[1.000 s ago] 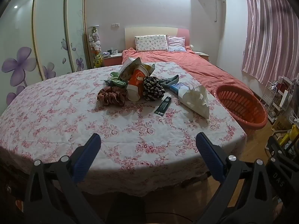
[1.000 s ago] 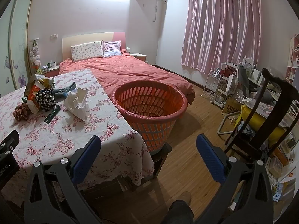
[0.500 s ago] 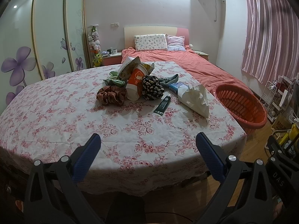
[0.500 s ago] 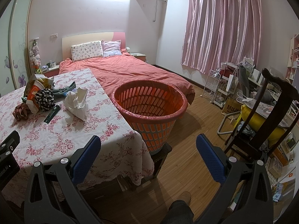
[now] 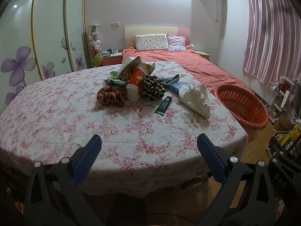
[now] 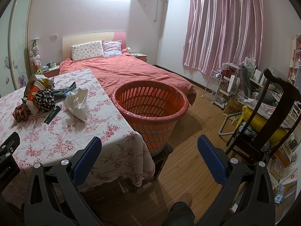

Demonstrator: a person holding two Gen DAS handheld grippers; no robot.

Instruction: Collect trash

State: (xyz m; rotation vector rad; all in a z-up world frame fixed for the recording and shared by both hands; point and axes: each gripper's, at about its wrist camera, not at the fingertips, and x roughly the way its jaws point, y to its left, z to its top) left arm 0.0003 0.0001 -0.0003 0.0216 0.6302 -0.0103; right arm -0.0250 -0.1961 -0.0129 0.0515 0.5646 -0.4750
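Lying beyond open fingers (image 5: 88, 156): trash (image 5: 195, 99)

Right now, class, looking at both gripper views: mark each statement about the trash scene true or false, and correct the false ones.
1. The basket holds trash. False: it looks empty.
2. The left gripper grips the tissue. False: its jaws are open, holding nothing.
3. The tube lies on the table. True.
4. The cup lies tipped among the scrunchies. True.
5. The right gripper is shut. False: its jaws are open.
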